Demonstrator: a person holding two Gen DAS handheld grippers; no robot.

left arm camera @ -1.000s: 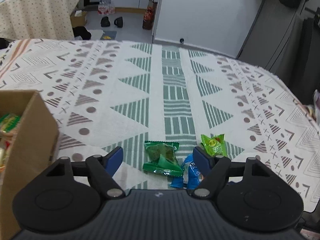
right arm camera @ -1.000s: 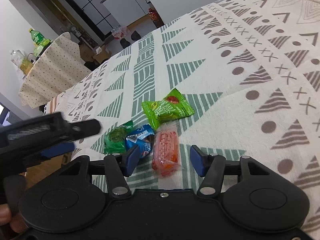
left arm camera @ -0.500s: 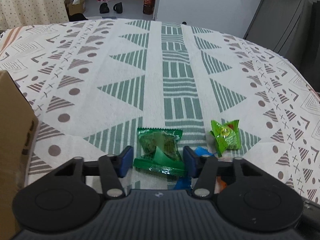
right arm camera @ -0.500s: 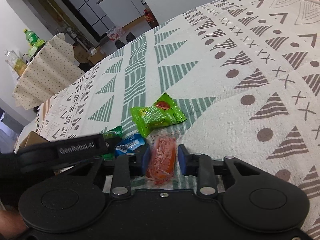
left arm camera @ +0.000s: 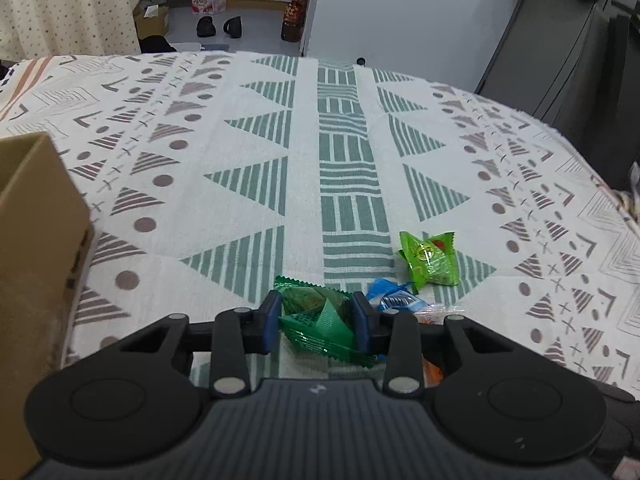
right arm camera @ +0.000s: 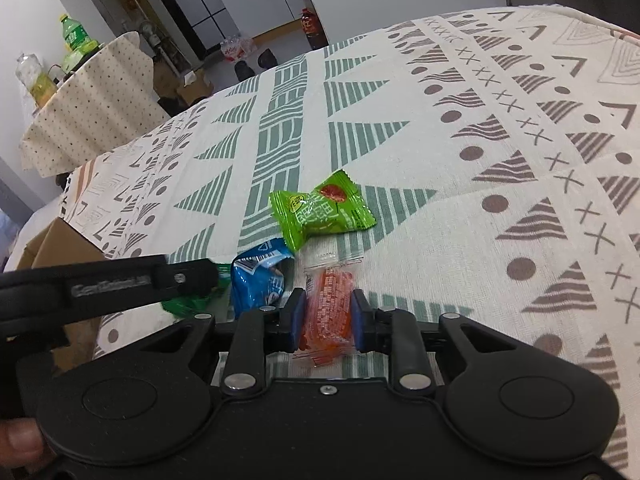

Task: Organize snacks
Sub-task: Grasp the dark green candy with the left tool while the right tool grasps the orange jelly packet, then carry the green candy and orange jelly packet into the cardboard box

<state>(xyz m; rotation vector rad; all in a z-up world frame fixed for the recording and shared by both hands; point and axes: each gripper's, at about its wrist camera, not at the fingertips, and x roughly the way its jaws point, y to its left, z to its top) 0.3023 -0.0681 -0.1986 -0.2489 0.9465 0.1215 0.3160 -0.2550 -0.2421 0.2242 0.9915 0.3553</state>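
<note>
L tongs (left arm camera: 316, 322) grip dark-green pkt (left arm camera: 320, 320) (R (right arm camera: 328, 314): orange pkt (right arm camera: 329, 308)).

Blurred lettering on the left claw (right arm camera: 192, 280) cannot be read.

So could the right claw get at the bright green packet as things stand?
Probably not yet: the right claw is shut on the orange packet. The bright green packet lies uncovered just ahead, so the path itself looks free.
</note>
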